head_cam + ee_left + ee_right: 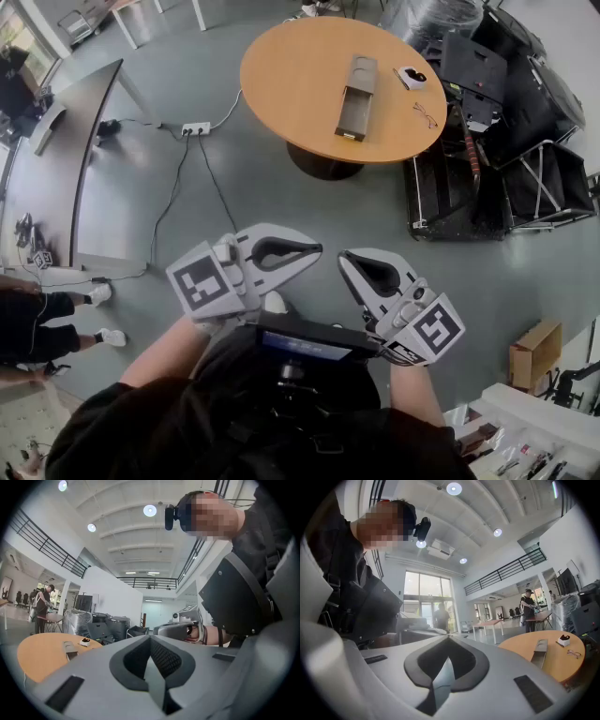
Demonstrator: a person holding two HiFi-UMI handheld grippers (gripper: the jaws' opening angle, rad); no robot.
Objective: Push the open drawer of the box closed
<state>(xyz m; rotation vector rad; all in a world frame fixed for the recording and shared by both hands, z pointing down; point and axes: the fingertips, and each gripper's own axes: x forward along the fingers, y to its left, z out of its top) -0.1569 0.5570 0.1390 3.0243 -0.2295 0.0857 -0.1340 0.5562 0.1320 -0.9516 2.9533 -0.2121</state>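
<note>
Both tongs are pulled in close to the person's body, well short of the round tabletop (291, 75) at the far side. Left tongs (305, 251) are closed up, pads together, nothing in them. Same deal for the right tongs (349, 262): shut and empty. The box (362, 69) sits on the tabletop's right half, and the drawer (351, 117) looks pulled out toward the near end, though it's small from here. Glasses (424, 114) lie right of it.
</note>
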